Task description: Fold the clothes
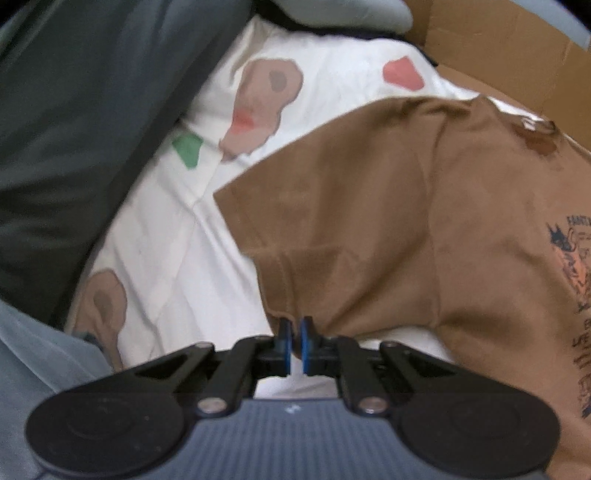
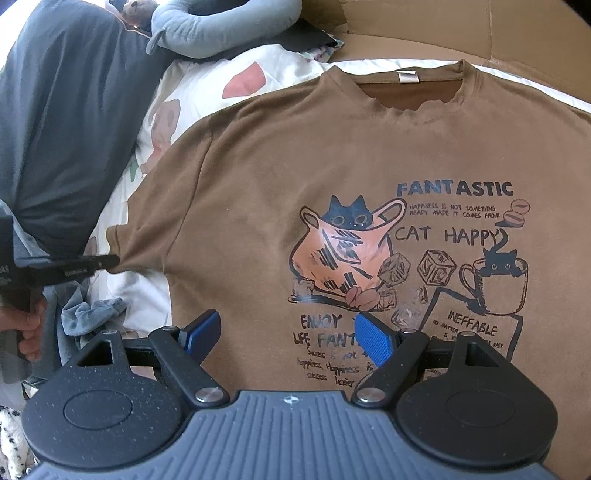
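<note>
The shirt (image 2: pixel 332 155) lies flat, print up, on the quilt (image 1: pixel 177 229). The left gripper (image 1: pixel 294 328) is pinched on the sleeve hem; the right gripper (image 2: pixel 286 332) hangs wide open above the shirt's print. The shirt looks soft, light and limp, best pinched at hems.

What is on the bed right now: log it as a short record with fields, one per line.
garment: brown T-shirt, spread front up, cat print showing
surface: white patterned quilt
left tool: shut on the sleeve hem
right tool: open, above the shirt's lower front, holding nothing
behind: cardboard, grey pillow
fold state: not yet folded
</note>
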Tool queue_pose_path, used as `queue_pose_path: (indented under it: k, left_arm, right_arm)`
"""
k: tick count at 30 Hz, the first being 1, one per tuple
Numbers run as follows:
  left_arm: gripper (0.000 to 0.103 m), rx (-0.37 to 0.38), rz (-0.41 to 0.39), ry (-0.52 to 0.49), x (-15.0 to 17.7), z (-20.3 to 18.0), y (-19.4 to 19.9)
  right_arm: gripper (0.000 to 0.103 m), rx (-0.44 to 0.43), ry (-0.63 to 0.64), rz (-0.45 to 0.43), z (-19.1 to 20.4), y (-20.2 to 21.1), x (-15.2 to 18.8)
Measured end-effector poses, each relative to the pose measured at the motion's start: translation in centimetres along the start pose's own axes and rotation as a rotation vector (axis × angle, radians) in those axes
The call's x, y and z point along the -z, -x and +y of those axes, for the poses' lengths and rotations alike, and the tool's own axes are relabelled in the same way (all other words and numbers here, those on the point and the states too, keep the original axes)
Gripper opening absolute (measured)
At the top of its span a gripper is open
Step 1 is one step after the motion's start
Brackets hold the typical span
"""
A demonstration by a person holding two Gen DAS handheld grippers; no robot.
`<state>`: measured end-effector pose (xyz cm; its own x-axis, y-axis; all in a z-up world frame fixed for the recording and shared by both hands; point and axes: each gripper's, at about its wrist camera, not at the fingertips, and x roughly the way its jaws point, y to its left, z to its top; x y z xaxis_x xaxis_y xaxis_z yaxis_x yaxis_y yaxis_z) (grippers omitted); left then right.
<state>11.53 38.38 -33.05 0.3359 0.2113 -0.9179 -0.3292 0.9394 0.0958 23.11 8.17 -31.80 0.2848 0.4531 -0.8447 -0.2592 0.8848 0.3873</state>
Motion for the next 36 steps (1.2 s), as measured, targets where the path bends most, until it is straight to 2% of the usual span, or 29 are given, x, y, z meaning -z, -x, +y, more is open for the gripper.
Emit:
queue_pose_path:
  k: [2, 5, 8, 9, 14, 16, 18, 25, 28, 36]
  left_arm:
    - [0.007, 0.011, 0.018, 0.020, 0.1, 0.1, -0.6]
    - [0.014, 0.006, 0.034, 0.023, 0.3, -0.1, -1.2]
    - [0.027, -0.017, 0.036, 0.015, 0.5, -0.3, -1.2]
    - [0.035, -0.026, 0.036, 0.011, 0.5, -0.3, -1.0]
    - [0.046, -0.053, 0.035, -0.017, 0.0, 0.3, 0.8]
    - [0.054, -0.071, 0.017, -0.038, -0.7, 0.6, 1.8]
    - [0.057, -0.085, -0.010, -0.047, -1.7, 0.9, 2.6]
    - [0.062, -0.126, -0.070, -0.053, -4.9, 1.5, 3.4]
    - [0.064, -0.135, -0.083, -0.058, -5.8, 1.6, 3.0]
    - [0.065, -0.116, -0.070, -0.015, -7.3, 2.4, 0.8]
  right_arm:
    - [0.084, 0.006, 0.001, 0.004, 0.0, -0.2, 0.1]
    - [0.084, 0.021, 0.009, 0.025, 0.1, -0.6, 0.5]
    - [0.084, 0.036, 0.023, 0.019, 0.2, -0.7, 0.7]
    - [0.084, 0.038, 0.022, 0.018, 0.2, -0.7, 0.7]
    - [0.084, 0.040, 0.035, -0.016, 0.7, -0.2, 0.7]
    - [0.084, 0.036, 0.027, -0.022, 0.7, 0.1, 0.6]
    - [0.084, -0.008, -0.050, -0.028, 0.2, 0.4, 0.2]
    - [0.085, -0.077, -0.161, -0.069, -0.5, 1.3, -0.8]
    - [0.085, -0.066, -0.127, -0.074, -0.2, 1.3, -0.8]
    - [0.085, -0.087, -0.147, -0.067, -1.0, 0.7, -0.5]
